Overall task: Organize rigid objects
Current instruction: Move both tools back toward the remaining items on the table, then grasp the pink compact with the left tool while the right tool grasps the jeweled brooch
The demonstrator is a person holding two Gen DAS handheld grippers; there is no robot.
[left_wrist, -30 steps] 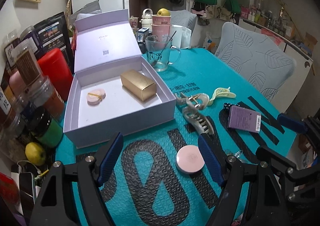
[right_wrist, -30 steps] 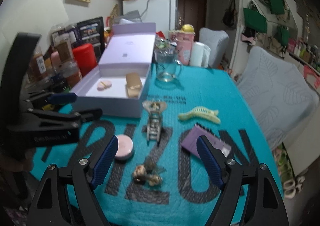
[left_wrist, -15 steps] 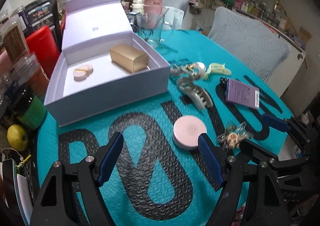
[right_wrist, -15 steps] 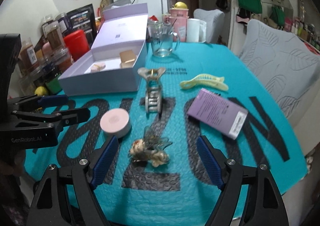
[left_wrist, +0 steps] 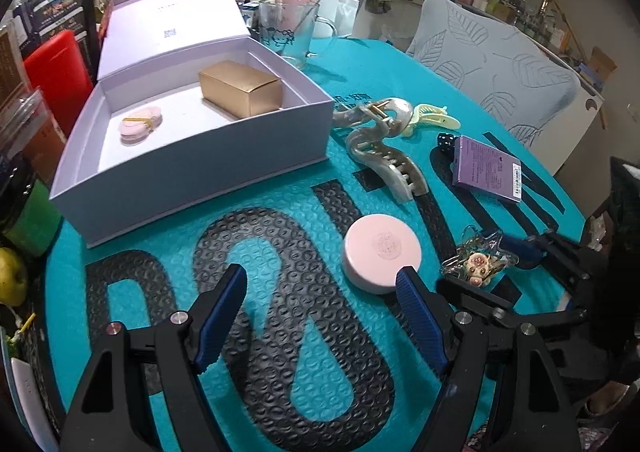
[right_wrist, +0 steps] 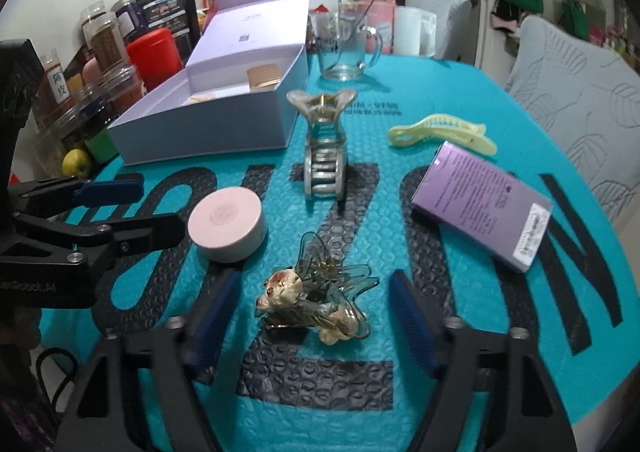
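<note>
My right gripper [right_wrist: 314,284] hangs low over the teal mat, and its jaws are closing. A glassy fish-shaped hair clip [right_wrist: 316,304] lies between them, and the blue pads stand clear of it on both sides. My left gripper [left_wrist: 320,280] is open over bare mat. Its right fingertip [left_wrist: 404,280] is at the edge of a round pink case [left_wrist: 382,252]. An open lilac box [left_wrist: 192,172] at the left holds a gold box [left_wrist: 240,88] and a small pink compact [left_wrist: 140,124]. A pearl claw clip [right_wrist: 324,156], a yellow clip [right_wrist: 440,132] and a purple box [right_wrist: 484,208] lie loose on the mat.
Jars [right_wrist: 104,44], a red canister [right_wrist: 154,52] and a yellow-green fruit [right_wrist: 78,164] crowd the mat's left edge. A glass mug [right_wrist: 344,48] and pink cups [right_wrist: 376,0] stand behind the lilac box. A small black die [left_wrist: 446,140] sits by the purple box. A padded chair [right_wrist: 580,92] is at the right.
Both grippers have sunk toward the mat and tilted further down. The right jaws have narrowed around the fish clip. The pink case now lies against the left gripper's right fingertip.
</note>
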